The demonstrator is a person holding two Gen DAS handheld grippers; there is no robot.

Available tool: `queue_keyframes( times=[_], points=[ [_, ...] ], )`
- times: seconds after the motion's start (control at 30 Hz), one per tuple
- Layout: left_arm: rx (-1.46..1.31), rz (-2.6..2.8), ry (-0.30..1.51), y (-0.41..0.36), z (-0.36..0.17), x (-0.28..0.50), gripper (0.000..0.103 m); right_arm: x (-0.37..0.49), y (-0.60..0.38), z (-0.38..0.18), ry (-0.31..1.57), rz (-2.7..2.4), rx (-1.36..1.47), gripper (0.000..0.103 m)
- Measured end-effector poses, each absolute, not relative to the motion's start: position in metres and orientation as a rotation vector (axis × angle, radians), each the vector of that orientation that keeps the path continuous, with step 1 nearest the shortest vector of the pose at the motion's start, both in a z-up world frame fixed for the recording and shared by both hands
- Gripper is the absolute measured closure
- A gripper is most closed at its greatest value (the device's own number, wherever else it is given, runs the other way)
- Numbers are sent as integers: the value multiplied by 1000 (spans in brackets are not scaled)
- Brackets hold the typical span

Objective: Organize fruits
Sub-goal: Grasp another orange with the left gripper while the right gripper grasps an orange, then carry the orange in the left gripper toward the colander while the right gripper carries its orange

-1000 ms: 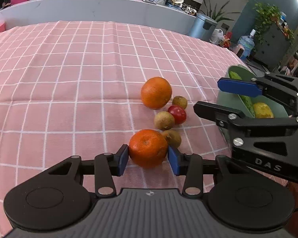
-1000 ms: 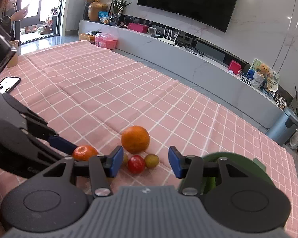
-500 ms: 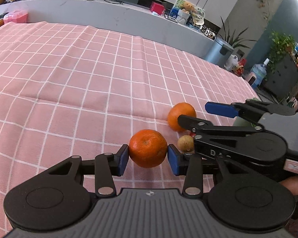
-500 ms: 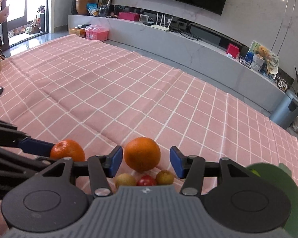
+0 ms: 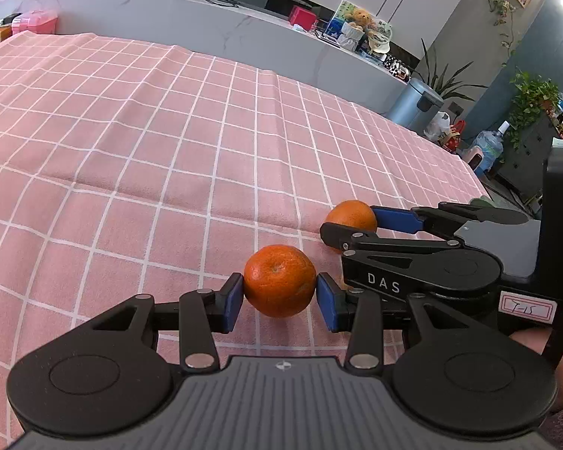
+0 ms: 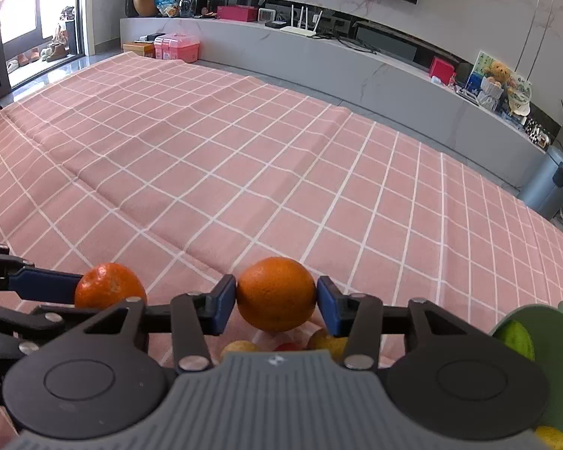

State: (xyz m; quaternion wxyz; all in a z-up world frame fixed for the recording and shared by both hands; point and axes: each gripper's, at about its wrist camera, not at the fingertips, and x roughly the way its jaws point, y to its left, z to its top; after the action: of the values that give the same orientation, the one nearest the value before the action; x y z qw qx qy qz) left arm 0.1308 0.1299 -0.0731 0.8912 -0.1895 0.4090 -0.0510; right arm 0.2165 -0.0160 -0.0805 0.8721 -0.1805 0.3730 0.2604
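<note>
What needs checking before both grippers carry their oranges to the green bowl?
1. Left gripper shut on mandarin: ok.
2. Right gripper shut on orange: ok, pads touch both sides.
3. Orange off the tablecloth: cannot tell.
4. Green bowl has room: cannot tell, mostly hidden; lime inside.
5. Small fruits below the right gripper clear of its path: cannot tell.

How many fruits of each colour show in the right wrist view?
Orange: 2, one in the right gripper, one in the left gripper
Yellowish: 3
Red: 1
Green: 1
Total: 7
</note>
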Motion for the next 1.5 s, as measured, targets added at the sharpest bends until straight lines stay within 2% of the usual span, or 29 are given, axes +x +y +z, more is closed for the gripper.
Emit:
queue_keyframes(
  times=[0.2,0.5,0.93,1.17,1.5],
  points=[
    [-390,-103,839,128,-68,128,55,211,-19,-72,759,548,-375,60],
    [-381,-112,798,119,-48,120,56,179,-44,-31,674,555,-364,60],
    [-338,-183,736,78,-8,109,55,119,-119,23,545,456,-217,60],
    [-307,-283,720,40,7,116,55,102,-170,26,533,386,-155,60],
    [-175,-369,746,-18,2,137,55,116,-226,6,589,306,-133,60]
  ],
)
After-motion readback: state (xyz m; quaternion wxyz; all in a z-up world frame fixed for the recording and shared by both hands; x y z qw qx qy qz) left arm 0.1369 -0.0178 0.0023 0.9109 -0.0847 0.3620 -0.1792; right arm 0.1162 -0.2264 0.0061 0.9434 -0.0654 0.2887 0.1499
